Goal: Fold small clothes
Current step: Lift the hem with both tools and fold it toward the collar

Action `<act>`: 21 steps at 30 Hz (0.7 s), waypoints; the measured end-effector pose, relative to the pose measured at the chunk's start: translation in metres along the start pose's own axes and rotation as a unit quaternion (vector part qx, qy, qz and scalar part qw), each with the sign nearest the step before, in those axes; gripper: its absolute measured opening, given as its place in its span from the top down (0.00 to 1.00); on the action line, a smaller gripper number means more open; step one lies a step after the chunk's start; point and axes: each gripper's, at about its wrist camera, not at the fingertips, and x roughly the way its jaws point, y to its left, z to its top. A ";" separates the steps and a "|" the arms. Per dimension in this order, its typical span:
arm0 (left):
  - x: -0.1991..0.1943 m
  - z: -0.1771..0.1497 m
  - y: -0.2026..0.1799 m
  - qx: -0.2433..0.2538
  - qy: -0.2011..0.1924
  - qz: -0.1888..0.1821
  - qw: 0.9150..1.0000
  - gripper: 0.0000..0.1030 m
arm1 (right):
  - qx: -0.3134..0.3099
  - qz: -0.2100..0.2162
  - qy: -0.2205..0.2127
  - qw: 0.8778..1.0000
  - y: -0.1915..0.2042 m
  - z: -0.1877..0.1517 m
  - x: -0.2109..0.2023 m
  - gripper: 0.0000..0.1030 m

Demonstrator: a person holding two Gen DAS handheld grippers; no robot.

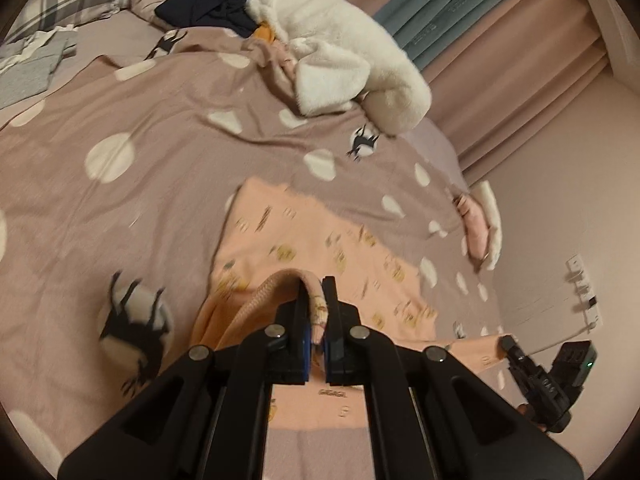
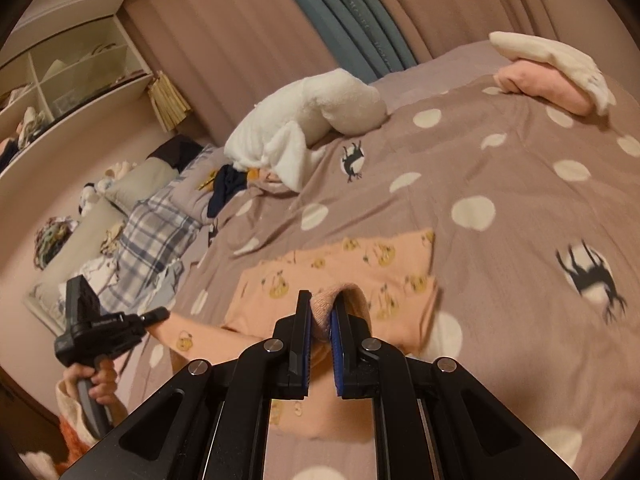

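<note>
A peach printed garment (image 1: 320,248) was observed lying on the spotted duvet (image 1: 160,128) of the bed, part of it spread flat and part lifted at its near edge. In the left wrist view, the left gripper (image 1: 317,312) was seen clamped on a ribbed hem of the garment, the fabric arching up between the two jaws, which stood nearly closed with cloth pressed against the blue pads. The right gripper (image 1: 516,354) was visible at the right edge of that view, its tip meeting a stretched corner of the same garment; whether that corner was pinched could not be told from there.

In the right wrist view, the right gripper (image 2: 322,316) was recorded as closed on a ribbed pink fold of the garment (image 2: 360,268), the fold bulging up between the pads. The left gripper (image 2: 156,315) was seen at the left, held by a hand (image 2: 100,384), its tip at a sleeve-like strip of the peach cloth.

A white fleece item (image 1: 340,40) was noted lying further up the bed, touching a dark navy item (image 1: 208,8). A folded pink and white pile (image 2: 552,76) was noted near the far edge of the duvet, well apart from the garment. A plaid pillow (image 2: 160,224) was seen beside the bed's head end. Slight motion blur was present at the duvet's printed figures.
</note>
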 end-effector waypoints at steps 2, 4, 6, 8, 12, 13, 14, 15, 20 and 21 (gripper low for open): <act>0.006 0.011 -0.002 0.000 -0.005 -0.003 1.000 0.97 | -0.002 0.004 -0.003 1.000 -0.001 0.006 0.006 0.90; 0.014 0.024 -0.003 -0.004 -0.011 -0.006 1.000 0.97 | -0.002 0.002 -0.003 1.000 -0.005 0.014 0.013 0.90; 0.025 0.036 0.000 -0.015 -0.014 -0.013 1.000 0.97 | 0.000 0.000 0.000 1.000 -0.011 0.023 0.026 0.90; 0.039 0.046 0.006 -0.032 -0.014 -0.011 0.999 0.97 | 0.003 -0.007 0.006 1.000 -0.019 0.030 0.040 0.90; 0.061 0.058 0.020 -0.057 -0.025 -0.008 0.998 0.97 | 0.018 -0.027 0.030 0.999 -0.039 0.039 0.072 0.90; 0.066 0.060 0.023 -0.062 -0.026 -0.004 0.998 0.97 | 0.020 -0.029 0.034 0.999 -0.042 0.041 0.076 0.90; 0.072 0.063 0.027 -0.067 -0.025 0.001 0.997 0.97 | 0.025 -0.033 0.043 0.998 -0.047 0.042 0.085 0.90; 0.079 0.066 0.031 -0.075 -0.023 0.005 0.997 0.97 | 0.031 -0.039 0.051 0.997 -0.050 0.043 0.090 0.90; 0.104 0.078 0.041 -0.076 -0.026 0.029 0.996 0.97 | 0.029 -0.064 0.080 0.994 -0.056 0.052 0.122 0.90; 0.111 0.082 0.043 -0.081 -0.024 0.027 0.996 0.97 | 0.028 -0.066 0.083 0.994 -0.057 0.054 0.126 0.90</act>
